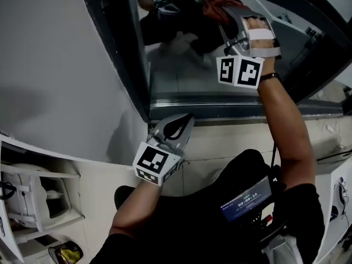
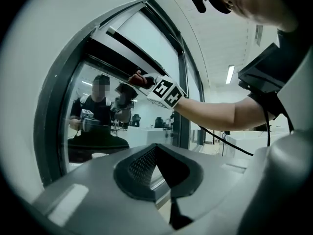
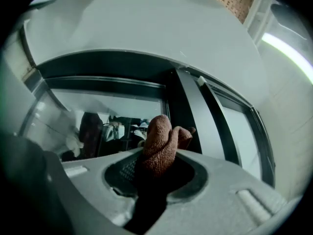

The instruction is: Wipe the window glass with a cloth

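Observation:
The window glass (image 1: 181, 65) sits in a dark frame (image 1: 118, 65) ahead of me. My right gripper (image 1: 225, 12) is raised high against the pane, shut on a reddish-brown cloth (image 1: 215, 9). In the right gripper view the cloth (image 3: 161, 146) bunches up out of the jaws, close to the glass (image 3: 107, 114) near the dark vertical post (image 3: 188, 114). My left gripper (image 1: 177, 126) hangs low by the window's bottom frame, jaws shut with nothing between them. The left gripper view shows the right gripper (image 2: 146, 82) with the cloth (image 2: 139, 80) up on the glass (image 2: 98, 106).
A grey wall (image 1: 60, 65) lies left of the window. A pale sill (image 1: 231, 142) runs under the frame. White shelving (image 1: 38, 197) stands at lower left. A device with a lit screen (image 1: 247, 199) hangs at my waist. A person is visible beyond the glass (image 2: 100, 106).

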`<state>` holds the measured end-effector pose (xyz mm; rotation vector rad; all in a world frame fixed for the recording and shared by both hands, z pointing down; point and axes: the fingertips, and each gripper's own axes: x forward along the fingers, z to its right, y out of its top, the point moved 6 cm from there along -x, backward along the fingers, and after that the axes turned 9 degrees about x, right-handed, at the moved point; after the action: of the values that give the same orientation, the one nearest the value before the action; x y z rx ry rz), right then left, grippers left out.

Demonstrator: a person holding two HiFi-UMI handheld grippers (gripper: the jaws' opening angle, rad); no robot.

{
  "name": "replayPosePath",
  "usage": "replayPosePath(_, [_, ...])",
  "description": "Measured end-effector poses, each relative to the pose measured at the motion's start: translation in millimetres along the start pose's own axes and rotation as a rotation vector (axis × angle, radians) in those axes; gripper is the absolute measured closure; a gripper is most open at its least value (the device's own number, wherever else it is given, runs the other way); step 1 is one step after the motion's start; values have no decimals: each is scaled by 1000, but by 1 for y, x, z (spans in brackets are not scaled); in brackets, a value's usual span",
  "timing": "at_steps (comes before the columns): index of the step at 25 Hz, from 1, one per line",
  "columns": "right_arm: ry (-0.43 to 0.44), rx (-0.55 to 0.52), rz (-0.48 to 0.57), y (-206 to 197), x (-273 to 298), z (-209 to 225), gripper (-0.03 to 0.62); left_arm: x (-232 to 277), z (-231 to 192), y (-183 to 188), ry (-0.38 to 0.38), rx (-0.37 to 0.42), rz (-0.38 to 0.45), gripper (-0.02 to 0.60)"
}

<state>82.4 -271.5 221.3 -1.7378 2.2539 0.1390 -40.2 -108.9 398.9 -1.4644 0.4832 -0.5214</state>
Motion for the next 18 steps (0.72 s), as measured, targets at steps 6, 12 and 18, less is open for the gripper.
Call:
replayPosePath(6, [-95,-65,15,-7,26,16,520,2,11,1,32,20,4,565])
replayPosePath(12, [-105,-108,25,-16,44,8,520,9,17,-5,57,7,5,565])
replayPosePath(18, [-64,-103,39,-16,42,-1,520,11,15,-7,67,-10,14,565])
